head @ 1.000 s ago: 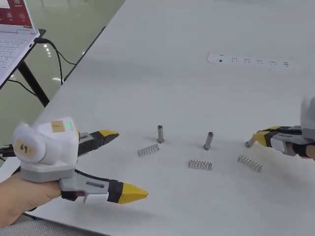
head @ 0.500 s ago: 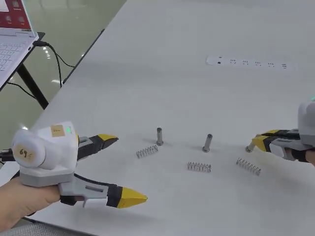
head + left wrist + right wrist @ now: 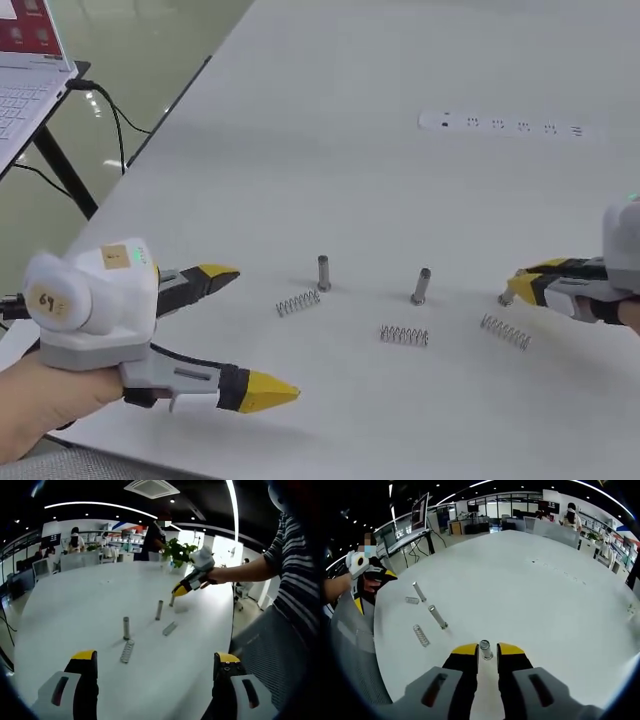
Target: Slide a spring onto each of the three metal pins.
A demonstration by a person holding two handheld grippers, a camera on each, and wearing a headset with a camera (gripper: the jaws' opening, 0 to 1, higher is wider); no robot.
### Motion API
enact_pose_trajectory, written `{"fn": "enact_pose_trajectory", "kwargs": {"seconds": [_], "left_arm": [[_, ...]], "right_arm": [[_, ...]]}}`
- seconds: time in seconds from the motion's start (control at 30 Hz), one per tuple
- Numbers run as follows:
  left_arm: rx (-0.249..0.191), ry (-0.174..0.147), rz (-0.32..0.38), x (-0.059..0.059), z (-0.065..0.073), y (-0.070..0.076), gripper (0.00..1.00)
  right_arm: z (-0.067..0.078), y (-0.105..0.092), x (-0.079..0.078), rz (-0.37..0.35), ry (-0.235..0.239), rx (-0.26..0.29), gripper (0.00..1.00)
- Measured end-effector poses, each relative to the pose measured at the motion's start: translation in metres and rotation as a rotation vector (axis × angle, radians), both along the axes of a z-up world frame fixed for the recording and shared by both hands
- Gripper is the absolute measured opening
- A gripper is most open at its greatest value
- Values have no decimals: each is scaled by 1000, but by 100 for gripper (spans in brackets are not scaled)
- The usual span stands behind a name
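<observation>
Three metal pins stand upright on the white table (image 3: 330,170): left pin (image 3: 324,272), middle pin (image 3: 421,285), right pin (image 3: 507,297). A spring lies flat in front of each: left spring (image 3: 298,303), middle spring (image 3: 404,335), right spring (image 3: 505,331). My right gripper (image 3: 520,286) is shut on the right pin (image 3: 485,650), which shows upright between its yellow tips (image 3: 487,651). My left gripper (image 3: 250,332) is held wide open near the table's front left edge, a short way from the left spring (image 3: 127,651) and left pin (image 3: 126,628), with nothing between its jaws (image 3: 156,657).
A white power strip (image 3: 500,125) lies flat at the far side of the table. A laptop (image 3: 25,60) on a stand, with cables, is beyond the table's left edge. People and desks fill the room behind.
</observation>
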State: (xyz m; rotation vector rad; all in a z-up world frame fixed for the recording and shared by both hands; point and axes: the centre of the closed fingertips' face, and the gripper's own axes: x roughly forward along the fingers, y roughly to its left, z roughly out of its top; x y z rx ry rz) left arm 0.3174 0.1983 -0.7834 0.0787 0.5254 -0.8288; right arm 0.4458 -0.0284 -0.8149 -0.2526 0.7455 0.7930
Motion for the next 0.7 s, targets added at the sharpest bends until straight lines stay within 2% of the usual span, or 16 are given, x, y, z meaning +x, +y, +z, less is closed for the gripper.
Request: {"fn": "enact_pose_trajectory", "kwargs": {"seconds": [0.7], "left_arm": [[2, 6, 0, 1, -3, -1, 94]], "right_arm": [[8, 2, -2, -10, -5, 41, 29]]}}
